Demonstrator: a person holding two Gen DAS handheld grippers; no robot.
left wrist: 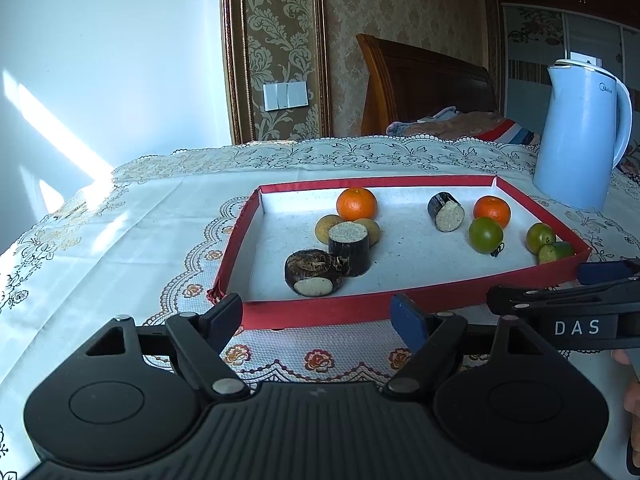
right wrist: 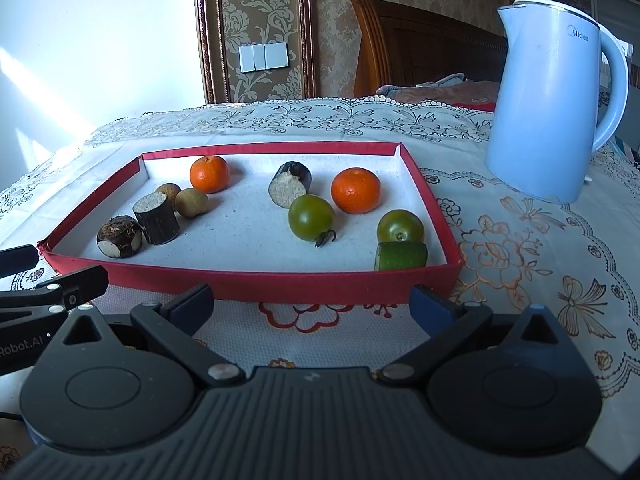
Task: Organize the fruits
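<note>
A red-rimmed tray [left wrist: 440, 300] [right wrist: 248, 280] with a white floor lies on the table. In it are two oranges [left wrist: 356, 204] [right wrist: 355, 190], two green tomatoes [right wrist: 311, 217], a green cucumber piece [right wrist: 401, 256], two brown longans [right wrist: 191, 202], two dark sugarcane pieces [right wrist: 156, 219] and a water chestnut [right wrist: 119, 236]. My left gripper [left wrist: 320, 322] is open and empty, just short of the tray's near rim. My right gripper [right wrist: 312, 306] is open and empty, also before the near rim, to the right of the left one.
A light blue electric kettle [right wrist: 552, 104] [left wrist: 580, 136] stands on the lace tablecloth [right wrist: 540, 280] right of the tray's far corner. A wooden headboard [left wrist: 424, 80] and bedding are behind the table. A white wall is at the left.
</note>
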